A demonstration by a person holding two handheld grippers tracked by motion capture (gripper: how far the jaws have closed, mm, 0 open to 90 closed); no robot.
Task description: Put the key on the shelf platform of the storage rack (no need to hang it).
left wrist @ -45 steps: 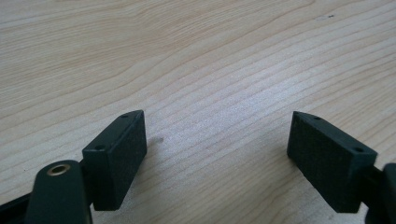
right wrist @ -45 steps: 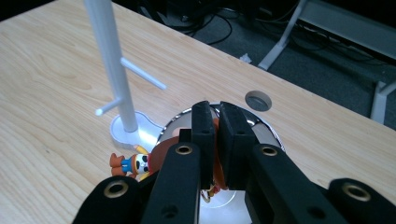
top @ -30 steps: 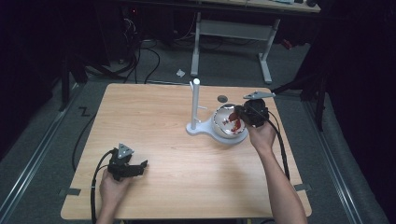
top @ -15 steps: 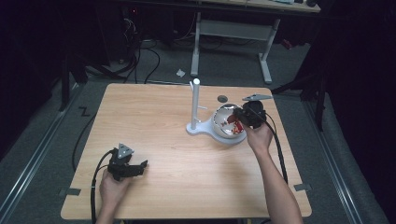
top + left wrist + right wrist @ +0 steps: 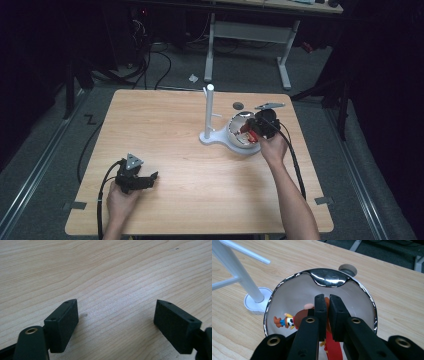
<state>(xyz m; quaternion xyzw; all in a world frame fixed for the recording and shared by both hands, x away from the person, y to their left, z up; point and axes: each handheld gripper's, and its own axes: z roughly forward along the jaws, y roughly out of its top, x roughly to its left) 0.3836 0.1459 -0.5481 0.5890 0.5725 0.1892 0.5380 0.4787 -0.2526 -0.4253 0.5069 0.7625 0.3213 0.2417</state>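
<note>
Reaching forward from the near edge, the person's right forearm stretches up the table, and the right gripper (image 5: 252, 131) tips down into one shiny metal bowl (image 5: 235, 125). In the right gripper view its two black jaws stand almost together, clenched on something thin and red (image 5: 333, 346) that runs down between them; what that red thing is, I cannot tell. Just left of the jaws and lower in the bowl lies one small cartoon figure (image 5: 285, 321), orange, yellow and blue, mirrored by the polished wall. Beyond the jaw tips, past the bowl's far rim, one round grey disc (image 5: 347, 269) rests on the wooden table (image 5: 165, 130). Left of the bowl, touching its rim, rises one white stand (image 5: 209, 112) with a round foot and thin side pegs.

Resting on the table near its front left corner, the left hand is curled round the left gripper (image 5: 145, 179), which lies low with its jaws pointing rightward across the wood. In the left gripper view (image 5: 115, 325) those two jaws are spread wide, released, with bare wood grain between them.
</note>
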